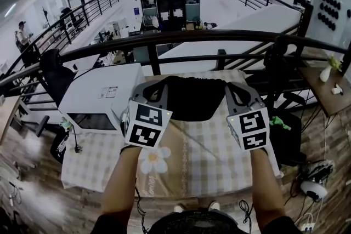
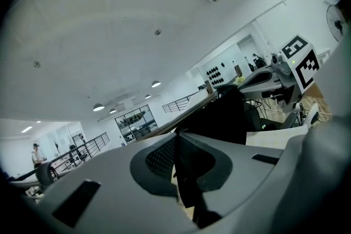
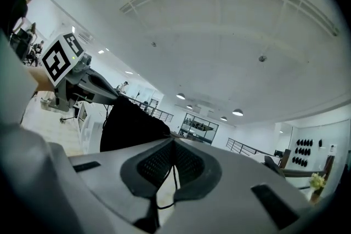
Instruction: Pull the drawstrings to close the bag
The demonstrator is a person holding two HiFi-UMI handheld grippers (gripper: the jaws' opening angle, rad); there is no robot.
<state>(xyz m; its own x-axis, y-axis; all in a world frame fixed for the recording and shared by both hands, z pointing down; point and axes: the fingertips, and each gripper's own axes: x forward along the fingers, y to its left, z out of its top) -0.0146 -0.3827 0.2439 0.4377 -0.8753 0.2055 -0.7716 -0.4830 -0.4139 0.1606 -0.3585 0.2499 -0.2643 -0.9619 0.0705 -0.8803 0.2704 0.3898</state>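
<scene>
A black drawstring bag (image 1: 190,99) hangs in the air between my two grippers, above the checked tablecloth (image 1: 211,157). My left gripper (image 1: 162,91) is at the bag's left edge, shut on a black drawstring. In the left gripper view the jaws (image 2: 176,137) meet on that dark cord (image 2: 184,186), and the bag (image 2: 218,118) shows beyond them. My right gripper (image 1: 230,91) is at the bag's right edge. Its jaws (image 3: 174,142) are shut on a thin black drawstring (image 3: 174,175), with the bag (image 3: 129,124) off to their left.
A white box-like appliance (image 1: 102,98) stands on the table's left part. A black railing (image 1: 192,35) runs across just behind the table. At the right is a wooden side table (image 1: 323,90) with a small vase, and a black chair (image 1: 55,74) is at the left.
</scene>
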